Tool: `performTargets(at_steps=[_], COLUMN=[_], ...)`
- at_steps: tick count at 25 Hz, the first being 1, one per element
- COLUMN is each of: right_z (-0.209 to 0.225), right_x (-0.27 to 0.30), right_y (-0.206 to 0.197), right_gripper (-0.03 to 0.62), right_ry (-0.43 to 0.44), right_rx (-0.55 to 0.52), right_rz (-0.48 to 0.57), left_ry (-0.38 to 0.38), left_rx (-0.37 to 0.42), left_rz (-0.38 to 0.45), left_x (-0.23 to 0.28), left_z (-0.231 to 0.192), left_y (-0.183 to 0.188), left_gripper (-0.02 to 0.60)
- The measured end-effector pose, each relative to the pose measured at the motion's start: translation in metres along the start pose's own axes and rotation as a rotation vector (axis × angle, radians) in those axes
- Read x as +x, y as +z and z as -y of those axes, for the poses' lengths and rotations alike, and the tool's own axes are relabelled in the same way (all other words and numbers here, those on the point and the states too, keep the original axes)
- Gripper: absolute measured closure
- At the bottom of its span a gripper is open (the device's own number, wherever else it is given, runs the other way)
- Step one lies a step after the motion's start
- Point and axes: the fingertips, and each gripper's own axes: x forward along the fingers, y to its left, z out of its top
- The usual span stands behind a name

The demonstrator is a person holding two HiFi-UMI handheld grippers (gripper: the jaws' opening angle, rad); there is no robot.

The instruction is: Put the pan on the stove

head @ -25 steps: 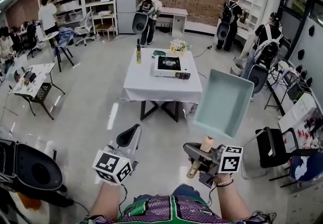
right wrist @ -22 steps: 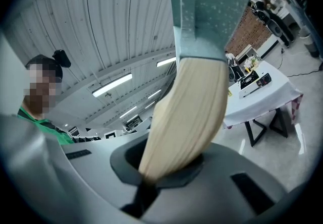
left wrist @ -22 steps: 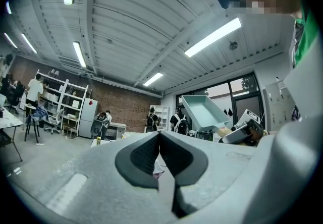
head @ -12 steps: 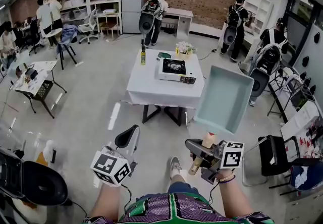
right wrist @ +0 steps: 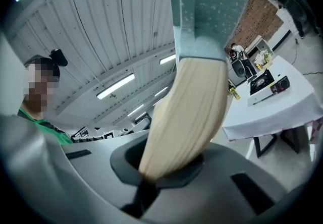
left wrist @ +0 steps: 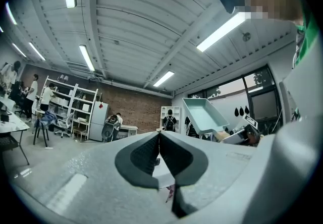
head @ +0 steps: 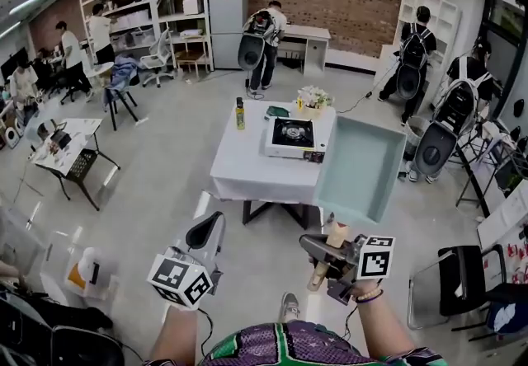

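A pale teal square pan (head: 363, 166) with a light wooden handle (head: 335, 236) is held up in the air, tilted, in front of me at the right. My right gripper (head: 324, 251) is shut on that handle (right wrist: 186, 112), and the pan (right wrist: 212, 1) rises above its jaws. A portable stove (head: 293, 135) sits on a white-clothed table (head: 247, 166) some steps ahead on the floor; it also shows as the stove (right wrist: 262, 81) at the right of the right gripper view. My left gripper (head: 206, 234) is shut with nothing in it (left wrist: 159, 140), low at the left.
On the table stand a yellow bottle (head: 240, 114) and a bunch of flowers (head: 313, 96). People with backpacks stand behind the table and at the right. A small cluttered table (head: 70, 150) is at the left, a black chair (head: 462, 282) at the right.
The table with the stove has come nearer and lower in the head view. The pan stays held in the right gripper; both grippers keep their places.
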Motion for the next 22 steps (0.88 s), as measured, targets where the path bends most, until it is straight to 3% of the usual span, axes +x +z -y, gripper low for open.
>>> performTargets(at_steps=[10,22], right_z=[0.087,0.179], right_x=[-0.014,-0.013], right_y=[0.079,0.131], right_gripper=[0.594,0.594], right_ry=[0.045,0.097], right_rx=[0.056,0.128], right_rz=[0.000,-0.028], left_ry=[0.003,0.011], left_rx=[0.026,0.054], left_rz=[-0.015,-0.035], left_x=[0.129,0.245], left_z=[0.003,0.003], left_y=[0.001,-0.006], left_gripper=[0.565,0.565])
